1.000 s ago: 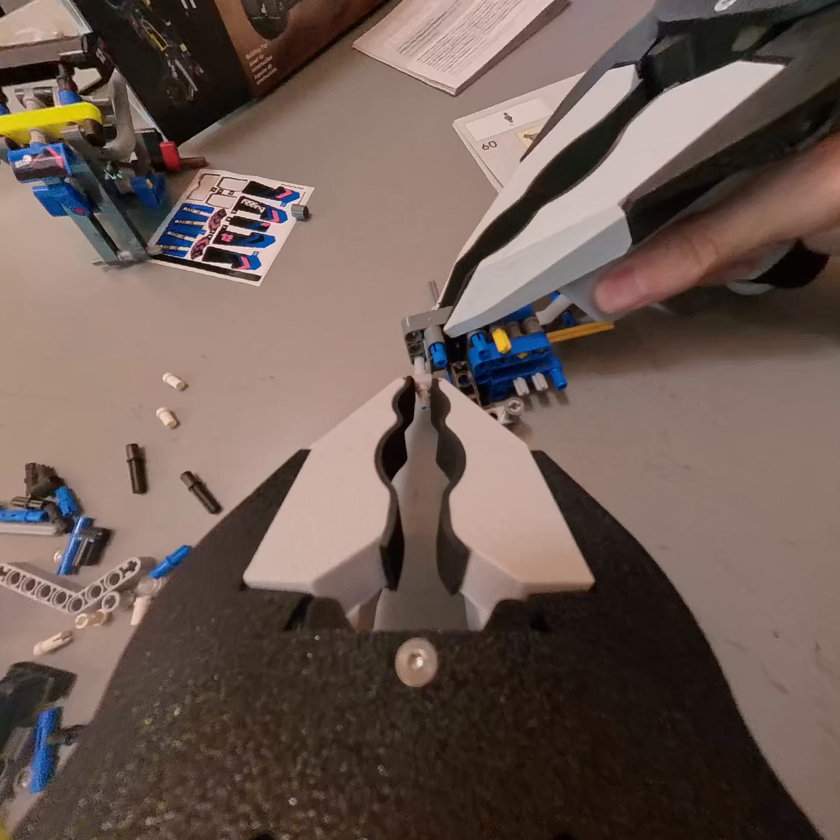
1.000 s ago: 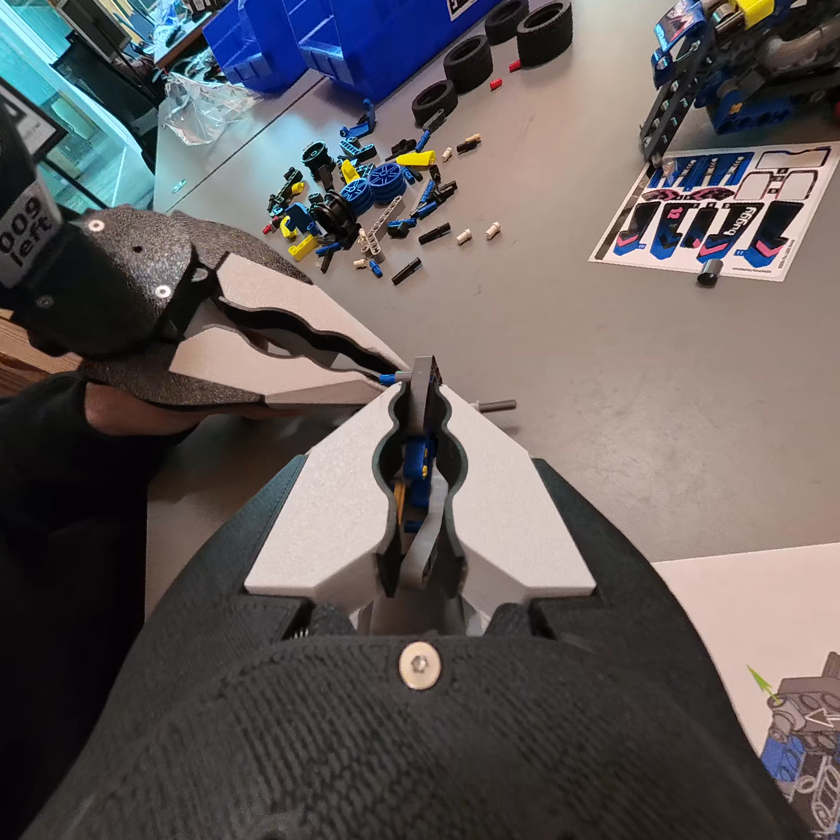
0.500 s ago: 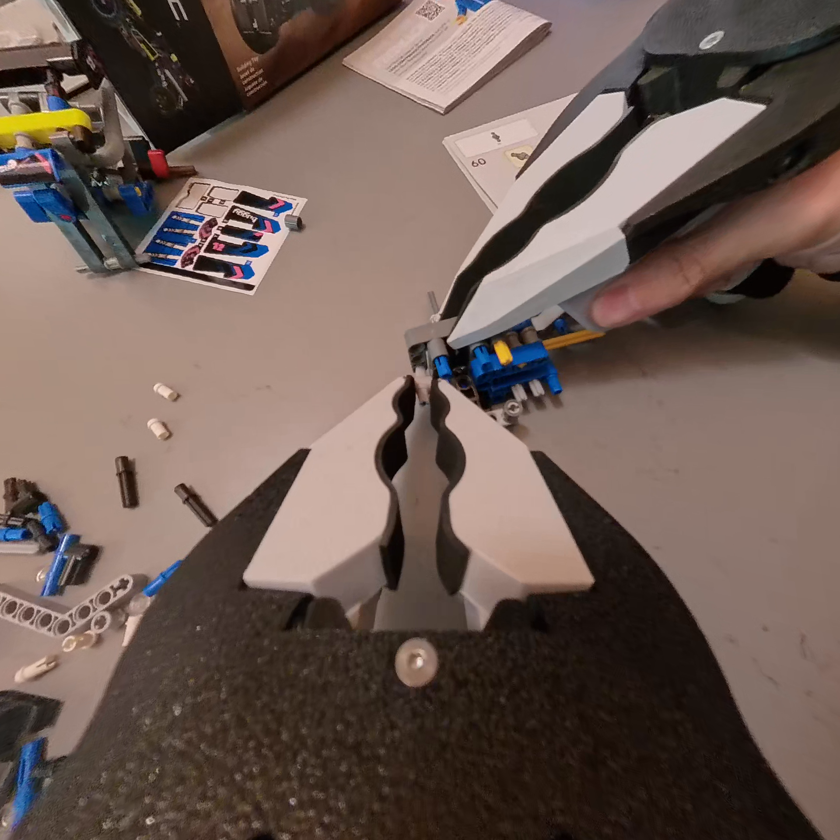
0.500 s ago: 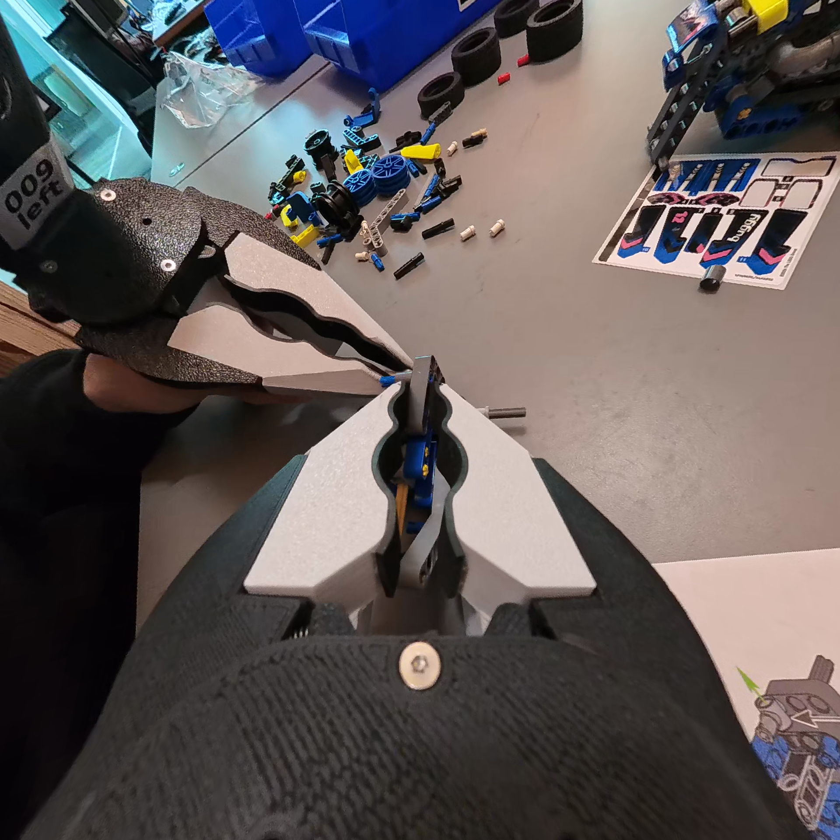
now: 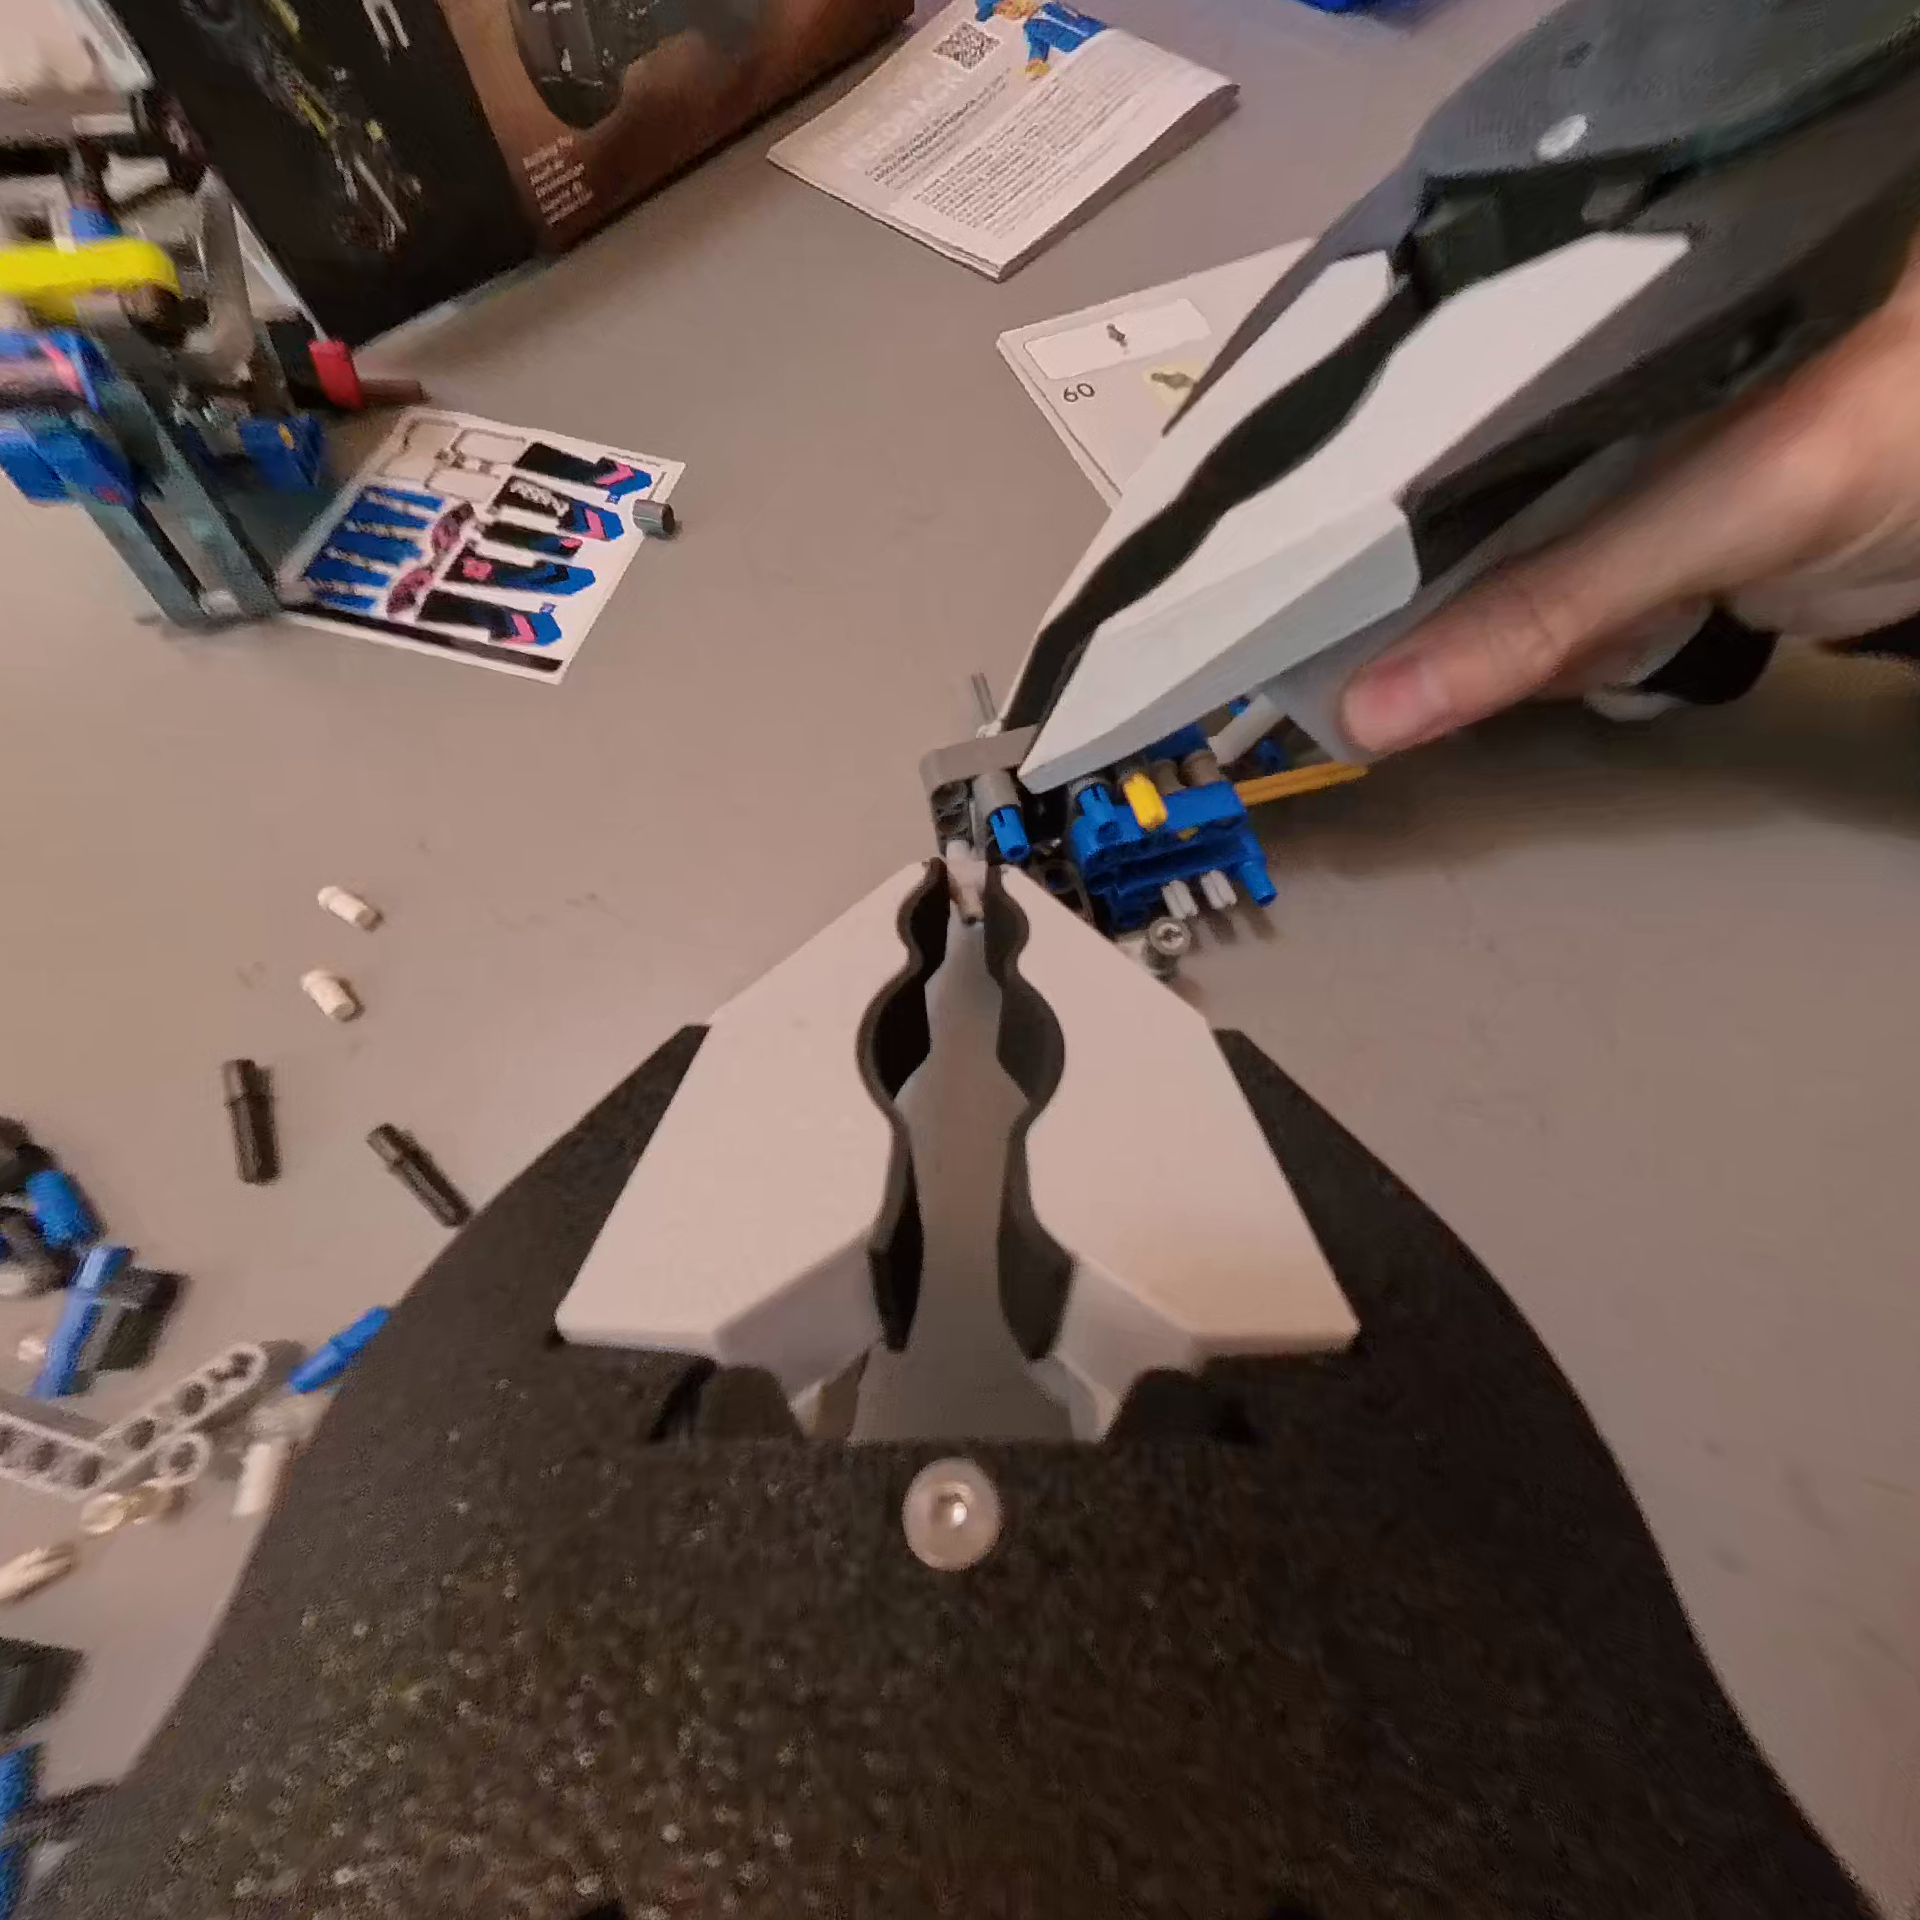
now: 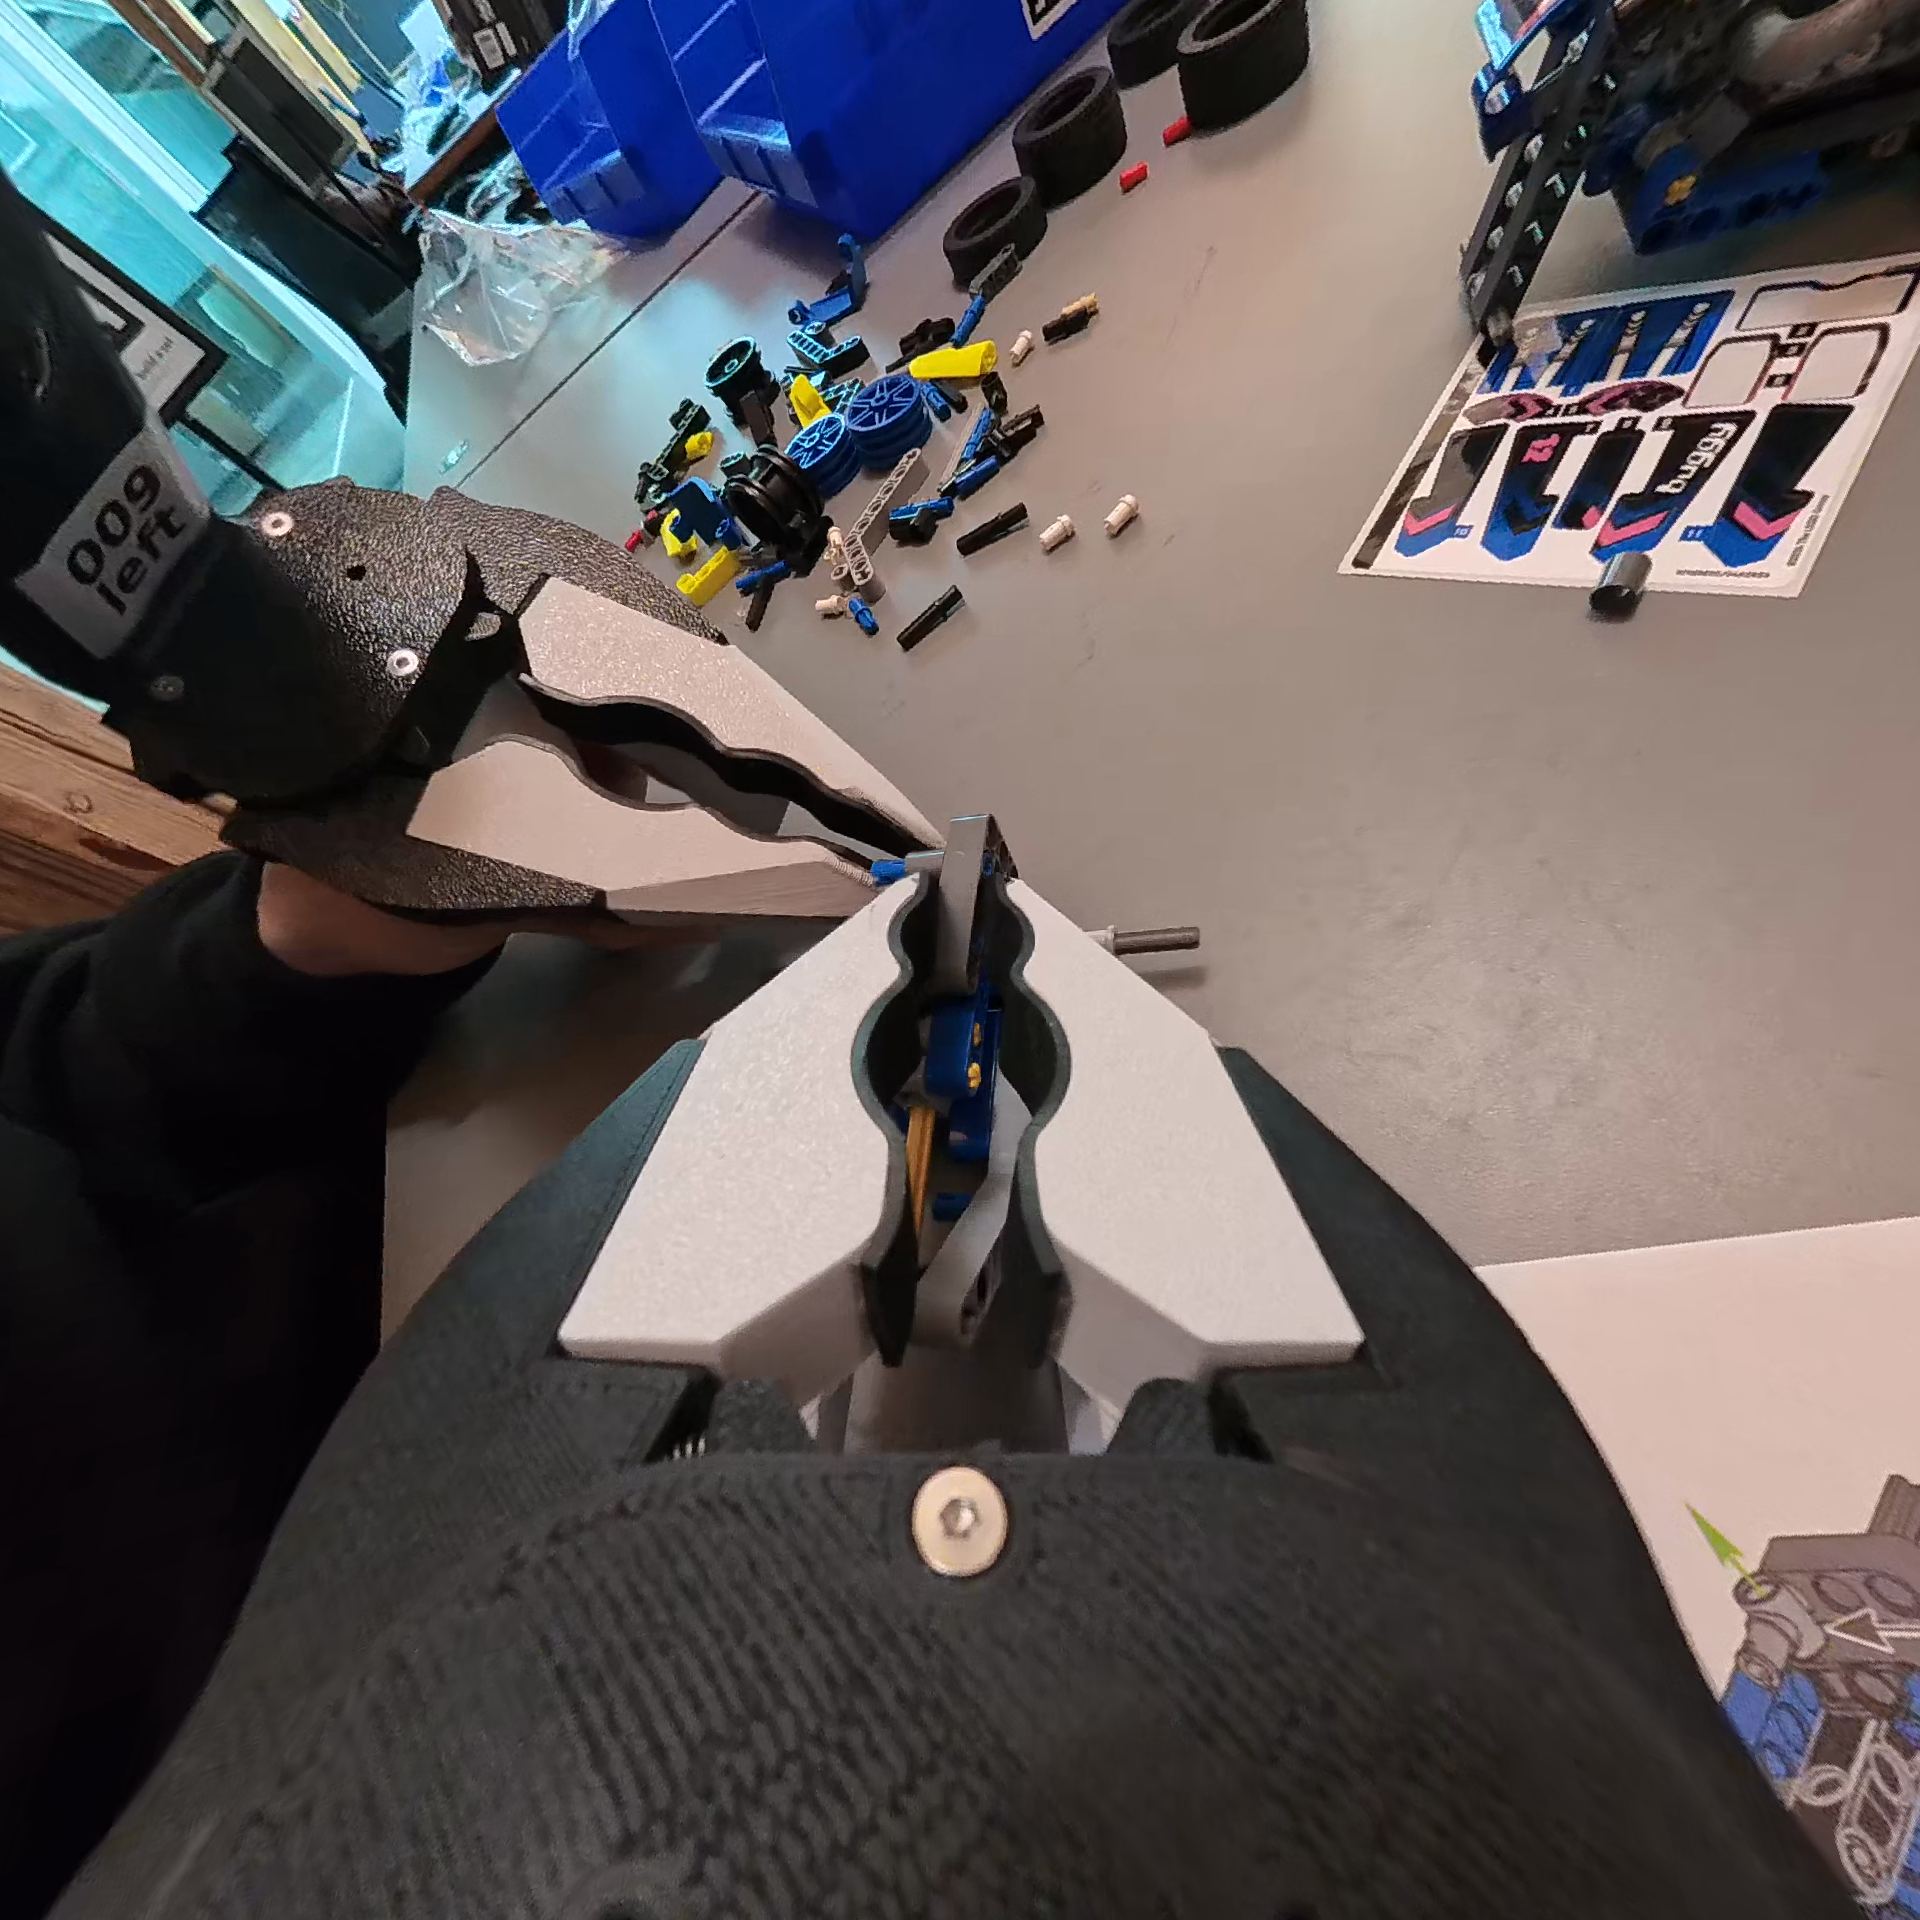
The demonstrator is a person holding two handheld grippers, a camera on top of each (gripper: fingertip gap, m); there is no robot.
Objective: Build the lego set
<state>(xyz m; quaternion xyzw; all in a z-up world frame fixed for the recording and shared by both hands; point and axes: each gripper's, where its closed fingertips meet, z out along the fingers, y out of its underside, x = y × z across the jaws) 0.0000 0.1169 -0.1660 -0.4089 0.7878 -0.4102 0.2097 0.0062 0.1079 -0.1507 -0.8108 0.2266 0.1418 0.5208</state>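
Two handheld grippers meet over a grey tabletop (image 5: 1558, 1195). Nearest in the left wrist view, the left gripper (image 5: 964, 891) has its fingers drawn together on a small pale pin (image 5: 966, 883) at their tips. The pin touches the near corner of a small blue and grey lego assembly (image 5: 1132, 831).

The right gripper (image 6: 961, 883) has its fingers clamped on that assembly, which stands edge-on between them just above the tabletop. A grey beam sticks out past the tips and a yellow axle runs back into the gap. In the left wrist view a hand (image 5: 1662, 582) holds this gripper from the right.

Just beyond the assembly a thin grey axle (image 6: 1153, 938) points sideways. Beside the right gripper lies an open instruction page (image 6: 1714, 1455).

Farther out, loose pins (image 5: 338, 951) in white and black are scattered on the tabletop, with a pile of parts (image 6: 831, 457) in blue, black and yellow behind them. A sticker sheet (image 6: 1642, 436) lies flat, with a small grey bush (image 6: 1619, 600) at its near edge.

At the far end stand a partly built blue model (image 5: 125, 416), black tyres (image 6: 1070, 135), a blue bin (image 6: 810, 94), a dark box (image 5: 436, 135) and a folded booklet (image 5: 1008, 135).
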